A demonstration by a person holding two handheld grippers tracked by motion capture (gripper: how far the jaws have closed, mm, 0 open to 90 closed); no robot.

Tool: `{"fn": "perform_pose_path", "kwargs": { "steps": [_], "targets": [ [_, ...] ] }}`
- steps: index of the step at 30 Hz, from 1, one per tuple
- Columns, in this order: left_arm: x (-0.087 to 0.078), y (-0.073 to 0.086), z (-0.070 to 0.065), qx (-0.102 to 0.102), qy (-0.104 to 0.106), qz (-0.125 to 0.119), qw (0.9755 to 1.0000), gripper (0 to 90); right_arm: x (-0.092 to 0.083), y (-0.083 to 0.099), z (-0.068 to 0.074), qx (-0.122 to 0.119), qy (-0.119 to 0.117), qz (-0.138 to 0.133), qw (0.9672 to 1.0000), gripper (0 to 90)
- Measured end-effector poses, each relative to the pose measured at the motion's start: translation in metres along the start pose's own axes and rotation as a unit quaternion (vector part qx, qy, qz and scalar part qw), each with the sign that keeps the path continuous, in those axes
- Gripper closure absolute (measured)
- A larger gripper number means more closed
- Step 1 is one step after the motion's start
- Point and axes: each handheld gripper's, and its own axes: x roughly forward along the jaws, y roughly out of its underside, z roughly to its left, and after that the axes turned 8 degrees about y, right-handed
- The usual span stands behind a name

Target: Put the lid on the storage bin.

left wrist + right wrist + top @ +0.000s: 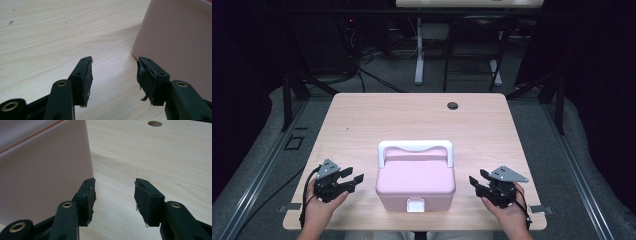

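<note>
A pink box (415,182) with a white handle and a white front latch (415,204) stands at the near middle of the wooden table (362,125). Its lid is down. My left gripper (354,178) sits low at the box's left side, open, with nothing between its jaws. In the left gripper view the open left gripper (114,75) points past the box's pink wall (175,45). On the other side of the box my right gripper (476,181) is open too, empty. The right gripper view has the right gripper (114,193) beside the box wall (42,172).
A round cable hole (452,105) lies in the table's far edge, also seen as a hole (154,123) in the right gripper view. Bare wood stretches behind the box. Desk legs and cables stand on the floor beyond the table.
</note>
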Motion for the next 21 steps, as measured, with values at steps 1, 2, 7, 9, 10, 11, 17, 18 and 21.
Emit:
{"fn": "perform_pose_path", "kwargs": {
  "steps": [1, 2, 7, 9, 10, 11, 17, 18, 21],
  "targets": [
    [0.001, 0.001, 0.0, 0.001, 0.002, 0.003, 1.0, 45.9, 0.001, 0.001, 0.0, -0.001, 0.002, 0.002, 1.0, 50.7],
    [0.003, 0.002, -0.001, 0.0, 0.002, 0.003, 1.0, 45.8, 0.002, 0.002, 0.0, -0.002, 0.002, 0.004, 1.0, 50.6],
    [0.008, 0.005, -0.001, 0.001, 0.004, 0.009, 0.9999, 45.7, 0.006, 0.005, 0.002, -0.012, -0.001, 0.009, 0.9999, 49.8],
    [0.011, 0.006, -0.001, -0.002, 0.007, 0.011, 0.9999, 45.5, 0.009, 0.007, 0.003, -0.019, -0.001, 0.013, 0.9997, 49.5],
    [0.012, 0.007, -0.002, -0.003, 0.008, 0.014, 0.9999, 45.5, 0.01, 0.007, 0.003, -0.019, -0.001, 0.015, 0.9997, 49.5],
    [0.013, 0.008, -0.002, -0.002, 0.01, 0.015, 0.9998, 45.4, 0.011, 0.008, 0.003, -0.021, -0.001, 0.017, 0.9996, 49.5],
    [0.017, 0.01, -0.005, -0.001, 0.014, 0.025, 0.9996, 44.5, 0.015, 0.01, 0.005, -0.022, -0.007, 0.025, 0.9994, 49.3],
    [0.018, 0.01, -0.006, 0.001, 0.015, 0.025, 0.9996, 44.5, 0.015, 0.011, 0.005, -0.023, -0.008, 0.027, 0.9993, 49.3],
    [0.021, 0.012, -0.007, 0.002, 0.015, 0.026, 0.9995, 44.4, 0.018, 0.012, 0.008, -0.031, -0.011, 0.027, 0.9991, 48.9]
  ]
}}
